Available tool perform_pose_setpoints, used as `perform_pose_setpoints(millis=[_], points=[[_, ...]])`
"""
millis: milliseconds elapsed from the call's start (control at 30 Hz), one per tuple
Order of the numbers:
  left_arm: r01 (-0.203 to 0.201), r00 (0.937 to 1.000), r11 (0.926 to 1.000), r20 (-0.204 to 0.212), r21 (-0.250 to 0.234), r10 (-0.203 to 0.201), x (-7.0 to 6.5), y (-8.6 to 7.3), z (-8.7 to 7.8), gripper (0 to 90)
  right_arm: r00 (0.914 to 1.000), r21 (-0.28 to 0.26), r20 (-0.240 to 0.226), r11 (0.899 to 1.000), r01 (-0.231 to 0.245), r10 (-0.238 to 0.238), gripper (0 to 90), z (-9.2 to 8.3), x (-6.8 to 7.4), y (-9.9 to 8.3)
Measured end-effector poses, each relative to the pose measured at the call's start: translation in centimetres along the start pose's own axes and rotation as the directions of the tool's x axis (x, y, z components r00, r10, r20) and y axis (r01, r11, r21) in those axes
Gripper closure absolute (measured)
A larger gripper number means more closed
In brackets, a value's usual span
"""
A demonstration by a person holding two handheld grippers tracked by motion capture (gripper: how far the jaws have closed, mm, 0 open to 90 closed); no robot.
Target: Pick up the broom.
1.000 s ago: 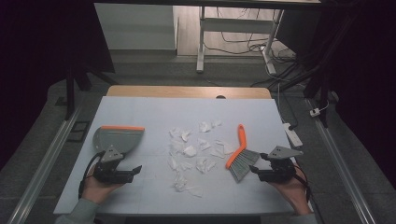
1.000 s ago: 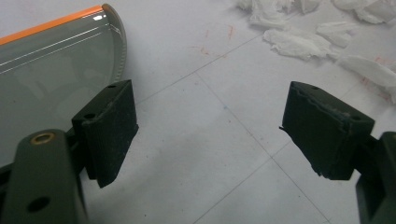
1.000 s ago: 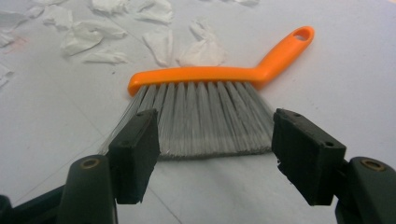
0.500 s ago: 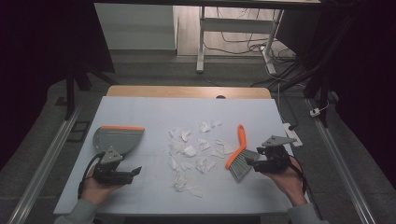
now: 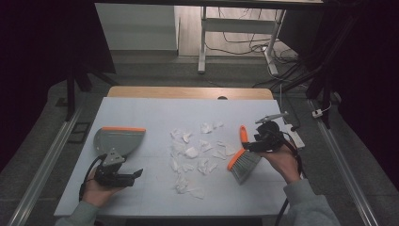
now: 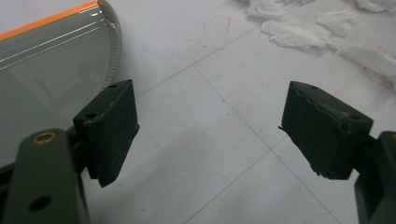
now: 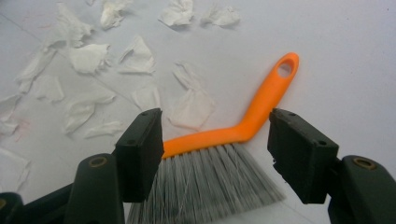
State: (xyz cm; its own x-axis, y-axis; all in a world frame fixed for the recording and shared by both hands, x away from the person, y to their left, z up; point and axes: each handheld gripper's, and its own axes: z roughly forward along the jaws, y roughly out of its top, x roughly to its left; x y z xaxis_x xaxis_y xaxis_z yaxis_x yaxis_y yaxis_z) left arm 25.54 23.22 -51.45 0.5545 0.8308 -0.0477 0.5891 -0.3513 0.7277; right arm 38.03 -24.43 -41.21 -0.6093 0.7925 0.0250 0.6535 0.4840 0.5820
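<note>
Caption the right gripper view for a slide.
Open right gripper poised over an orange-handled brush, torn paper scraps scattered beyond.

On the counter [image 5: 141, 113], the dustpan [image 5: 117, 140] lies just beyond the left tongs [image 5: 134, 175]. Torn tissue scraps [image 5: 193, 153] spread between the left tongs and the right tongs [image 5: 251, 146]. The hand brush [image 7: 224, 154] lies directly under the right tongs.

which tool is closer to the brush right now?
Right. The right tool is over the brush, jaws open either side of its bristle head in the right gripper view. The left tool sits across the paper scraps, beside the dustpan.
</note>
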Motion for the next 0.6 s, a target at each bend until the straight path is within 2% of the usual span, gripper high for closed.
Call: perform_pose_setpoints(millis=[100,167,300,400,433,500,600], points=[[-0.001,1.0000,1.0000,-0.001,0.002,0.001,0.0,0.0,0.0,19.5,0.9997,0.064,0.022,0.998,-0.010,0.009,36.1,1.0,0.1,1.6],[-0.002,1.0000,1.0000,0.000,0.003,0.002,0.0,0.0,0.1,19.5,0.9994,0.084,0.027,0.996,-0.022,0.020,36.1,1.5,0.1,2.2],[-0.001,1.0000,1.0000,0.003,0.005,0.001,0.1,-0.1,0.1,19.6,0.9991,0.115,0.031,0.993,-0.034,0.030,36.1,2.3,0.1,2.7],[-0.001,1.0000,1.0000,0.005,0.001,0.001,0.0,-0.1,0.0,19.6,0.9976,0.176,0.051,0.983,-0.054,0.046,36.2,3.7,0.0,2.8],[-0.001,1.0000,1.0000,0.005,0.001,0.001,0.0,-0.1,0.0,19.6,0.9976,0.176,0.051,0.983,-0.054,0.046,36.2,3.7,0.0,2.8],[-0.001,1.0000,1.0000,0.006,0.002,0.001,0.1,-0.1,0.0,19.6,0.9956,0.230,0.067,0.970,-0.080,0.066,36.5,4.9,-0.2,2.4],[-0.002,1.0000,1.0000,0.005,0.004,0.002,0.1,-0.1,0.1,19.6,0.9900,0.271,0.105,0.955,-0.119,0.094,36.4,6.1,-0.7,2.1]])
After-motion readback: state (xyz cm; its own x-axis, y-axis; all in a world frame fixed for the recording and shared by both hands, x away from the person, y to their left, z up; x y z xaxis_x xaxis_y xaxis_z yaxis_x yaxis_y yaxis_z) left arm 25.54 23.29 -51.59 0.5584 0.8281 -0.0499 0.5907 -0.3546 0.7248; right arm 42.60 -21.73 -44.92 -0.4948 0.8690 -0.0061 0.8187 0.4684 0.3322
